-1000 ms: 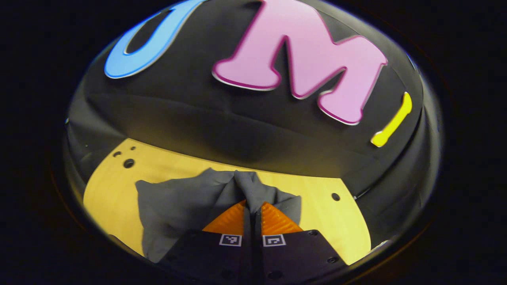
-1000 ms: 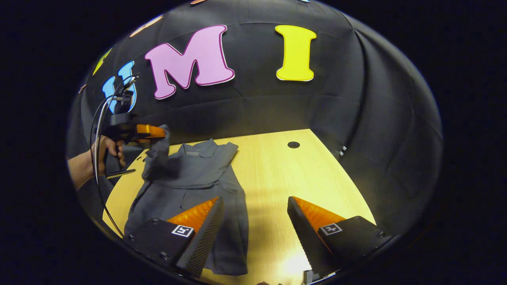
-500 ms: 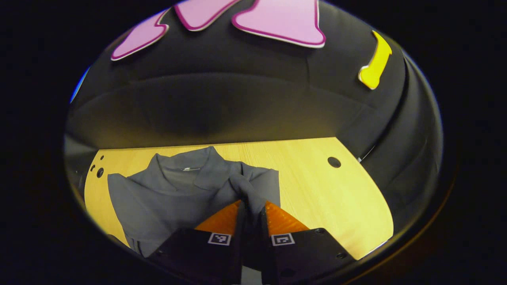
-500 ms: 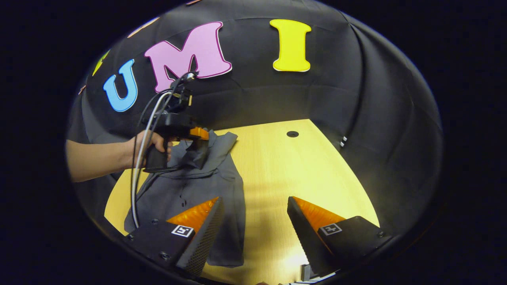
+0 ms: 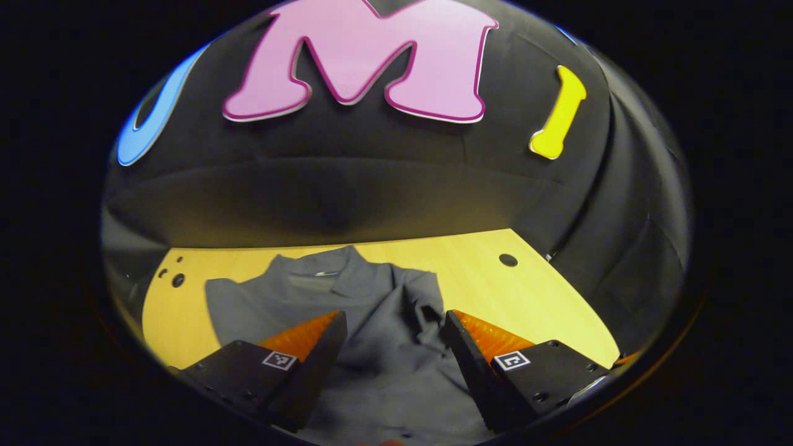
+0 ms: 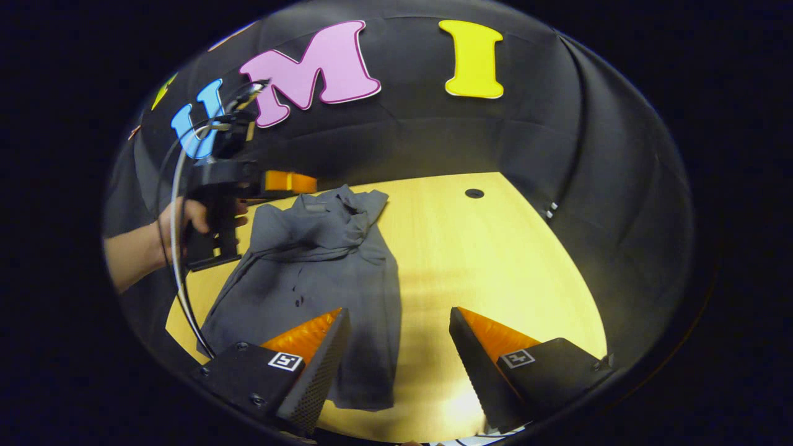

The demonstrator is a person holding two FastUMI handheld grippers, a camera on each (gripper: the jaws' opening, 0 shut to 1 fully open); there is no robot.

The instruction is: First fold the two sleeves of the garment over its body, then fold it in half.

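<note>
Now, what we see, tool first:
Left gripper (image 5: 391, 322): our fingers stand wide apart with nothing between them, hovering over the shirt's upper part.
Left gripper from across (image 6: 282, 183): in the right gripper view we see it raised above the table's far left, near the collar end, gripped by a hand (image 6: 186, 218) with a cable looping down from it.
Right gripper (image 6: 399, 322): spread wide and empty, low at the near edge, one finger over the shirt's hem side and the other over bare wood.
Shirt (image 6: 322, 260): grey, lying on the table's left part with its collar toward the far wall; we see a sleeve (image 6: 347, 217) bunched over the chest.
Table (image 6: 495, 260): light wood, bare to the right of the shirt, with a round hole (image 6: 474, 193) near the far edge.
</note>
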